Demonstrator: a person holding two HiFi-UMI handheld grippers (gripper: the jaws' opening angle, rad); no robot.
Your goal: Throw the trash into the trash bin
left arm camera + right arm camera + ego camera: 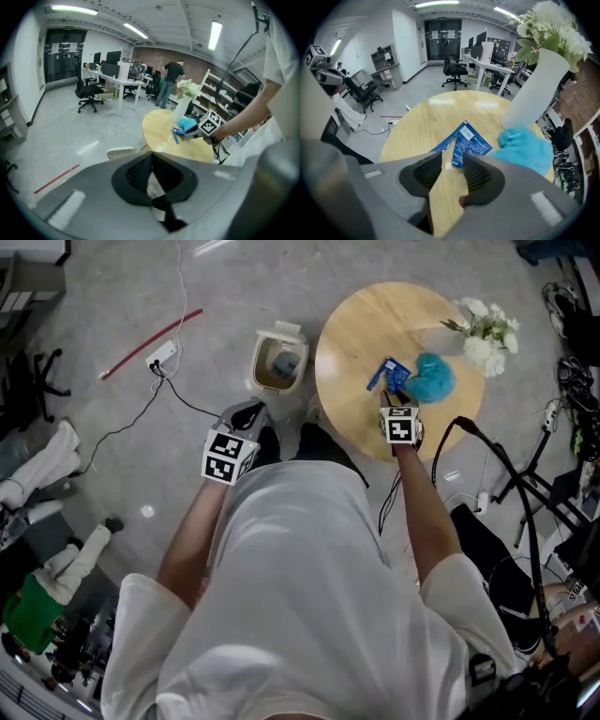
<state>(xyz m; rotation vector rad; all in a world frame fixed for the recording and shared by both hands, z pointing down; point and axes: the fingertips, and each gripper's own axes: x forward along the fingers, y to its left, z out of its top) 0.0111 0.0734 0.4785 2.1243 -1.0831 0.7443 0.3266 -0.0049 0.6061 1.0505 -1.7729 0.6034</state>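
A blue wrapper (386, 374) (468, 142) lies on the round wooden table (356, 324) (417, 126), beside a teal cloth (431, 379) (522, 149). My right gripper (395, 396) (452, 159) is tilted down over the table, open, with its tips just short of the wrapper's near edge and nothing between the pads. The cream trash bin (278, 362) (119, 152) stands on the floor left of the table, with a grey item inside. My left gripper (246, 414) (151, 161) hovers near the bin with its pads meeting at the tip; I see nothing in it.
A white vase of flowers (487, 334) (534, 89) stands on the table behind the cloth. A power strip with its cable (161, 354) and a red strip (150, 343) lie on the floor left of the bin. A black stand (506, 474) rises right of the table.
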